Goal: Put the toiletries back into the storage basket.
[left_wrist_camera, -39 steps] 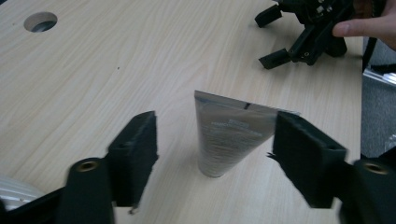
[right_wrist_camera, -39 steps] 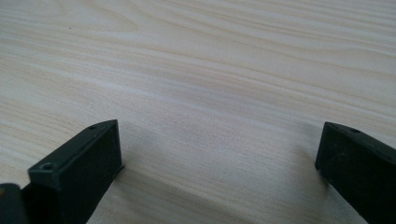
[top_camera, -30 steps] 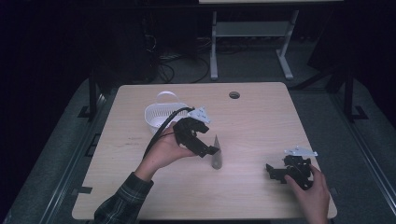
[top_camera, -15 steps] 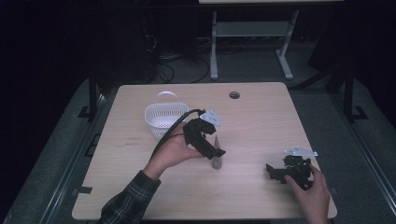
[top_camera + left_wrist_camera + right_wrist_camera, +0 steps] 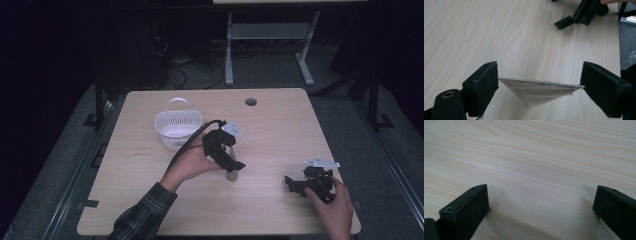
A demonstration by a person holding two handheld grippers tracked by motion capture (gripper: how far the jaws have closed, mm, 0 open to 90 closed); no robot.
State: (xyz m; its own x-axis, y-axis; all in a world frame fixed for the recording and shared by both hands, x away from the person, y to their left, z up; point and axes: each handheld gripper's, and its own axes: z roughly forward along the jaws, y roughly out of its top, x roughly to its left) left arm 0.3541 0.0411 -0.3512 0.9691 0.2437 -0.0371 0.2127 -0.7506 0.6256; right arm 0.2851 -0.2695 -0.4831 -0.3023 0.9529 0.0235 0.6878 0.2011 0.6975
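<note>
A flat grey blade (image 5: 537, 91) with a pale wooden handle (image 5: 232, 174) lies mid-table. My left gripper (image 5: 234, 164) is down over it, held by a hand in a plaid sleeve. In the left gripper view the blade's thin edge spans the gap and touches both pads, so the left gripper (image 5: 539, 75) is shut on it by its two edges. My right gripper (image 5: 294, 185) rests on the table at the front right, open, with bare wood between its jaws in the right gripper view (image 5: 541, 195). It also appears far off in the left gripper view (image 5: 581, 12).
A white plastic basket (image 5: 178, 127) with a handle stands at the table's left middle, just left of my left hand. A round cable hole (image 5: 251, 102) sits near the far edge. Dark floor and a white frame lie beyond the table (image 5: 280, 130).
My left gripper has swung right and toward the near side, away from the basket, and come down over the blade. The right gripper has stayed put.
</note>
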